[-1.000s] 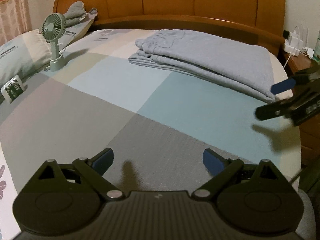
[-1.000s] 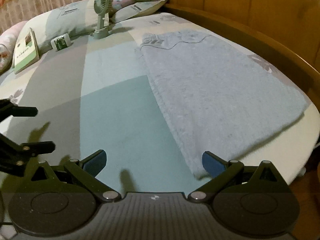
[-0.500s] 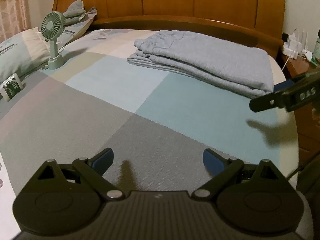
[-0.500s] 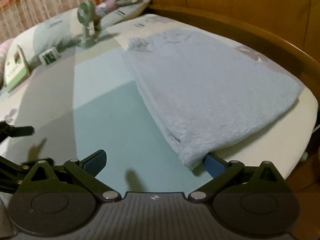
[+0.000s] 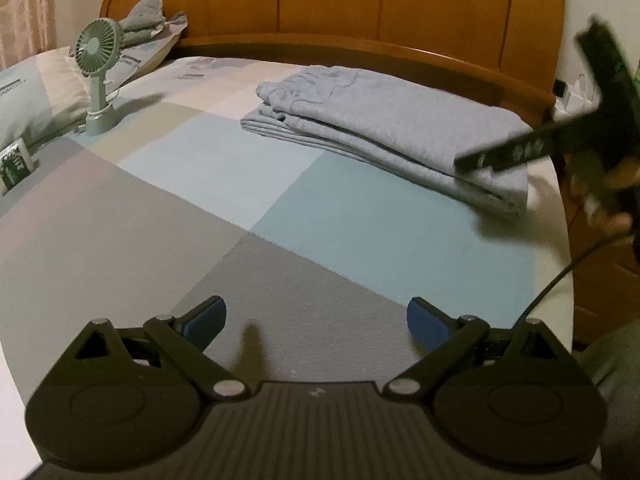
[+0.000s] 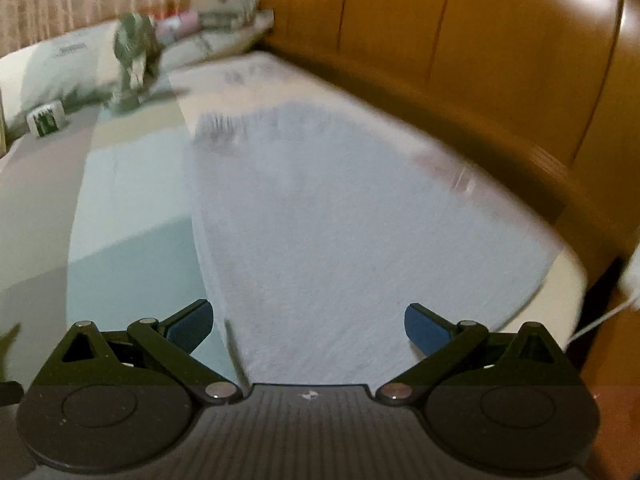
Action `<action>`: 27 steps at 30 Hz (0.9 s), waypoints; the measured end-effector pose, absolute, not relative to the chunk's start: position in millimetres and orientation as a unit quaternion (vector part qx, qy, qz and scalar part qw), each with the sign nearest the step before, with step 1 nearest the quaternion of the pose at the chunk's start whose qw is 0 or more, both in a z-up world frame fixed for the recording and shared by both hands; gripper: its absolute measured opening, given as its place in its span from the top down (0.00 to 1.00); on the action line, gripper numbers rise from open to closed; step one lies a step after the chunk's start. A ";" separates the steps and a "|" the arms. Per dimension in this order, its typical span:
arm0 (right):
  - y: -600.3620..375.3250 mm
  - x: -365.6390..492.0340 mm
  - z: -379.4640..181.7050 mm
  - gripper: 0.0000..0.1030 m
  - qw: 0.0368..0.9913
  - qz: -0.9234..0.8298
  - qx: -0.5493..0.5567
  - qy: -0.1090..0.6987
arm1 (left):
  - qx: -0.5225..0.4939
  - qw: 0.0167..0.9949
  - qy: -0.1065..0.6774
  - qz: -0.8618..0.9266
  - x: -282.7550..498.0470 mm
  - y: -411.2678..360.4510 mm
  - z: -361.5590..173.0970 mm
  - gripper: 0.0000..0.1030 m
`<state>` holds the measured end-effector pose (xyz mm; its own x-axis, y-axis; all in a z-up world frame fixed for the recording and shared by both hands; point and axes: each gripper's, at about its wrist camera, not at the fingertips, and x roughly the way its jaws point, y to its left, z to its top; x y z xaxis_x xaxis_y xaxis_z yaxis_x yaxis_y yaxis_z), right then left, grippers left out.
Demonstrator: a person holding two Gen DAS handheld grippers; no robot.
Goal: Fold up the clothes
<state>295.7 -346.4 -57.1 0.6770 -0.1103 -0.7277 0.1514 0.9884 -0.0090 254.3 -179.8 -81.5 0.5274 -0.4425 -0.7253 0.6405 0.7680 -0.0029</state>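
A folded light grey garment [image 5: 384, 120] lies in layers on the bed near the wooden headboard; in the right wrist view the garment [image 6: 360, 232] fills the middle, blurred by motion. My left gripper [image 5: 316, 322] hovers open over the grey and teal bedspread, well short of the garment, with nothing between its fingers. My right gripper [image 6: 308, 324] is open, its blue pads spread over the garment's near end. In the left wrist view the right gripper's finger [image 5: 508, 152] reaches over the garment's right corner, held by a hand [image 5: 604, 204].
A small green desk fan [image 5: 96, 80] stands at the left of the bed beside pillows [image 5: 36, 96]. A small green-and-white box [image 5: 14, 164] lies at the left edge. The wooden headboard [image 5: 360, 8] runs behind; a nightstand [image 5: 600, 248] stands at the right.
The right gripper has advanced over the garment's near end, which now lies between its open fingers. The left gripper has stayed almost still, shifting slightly toward the garment.
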 end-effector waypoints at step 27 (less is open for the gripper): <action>-285.5 199.2 -8.1 0.00 0.905 -0.057 0.102 0.408 | 0.109 0.890 0.346 -0.276 214.9 -161.7 -17.1 0.02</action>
<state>199.2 -285.5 -8.1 0.6603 -0.0208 -0.7507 0.1868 0.9727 0.1374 214.9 -161.8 -17.1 0.6084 -0.4150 -0.6765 0.5666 0.8240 0.0041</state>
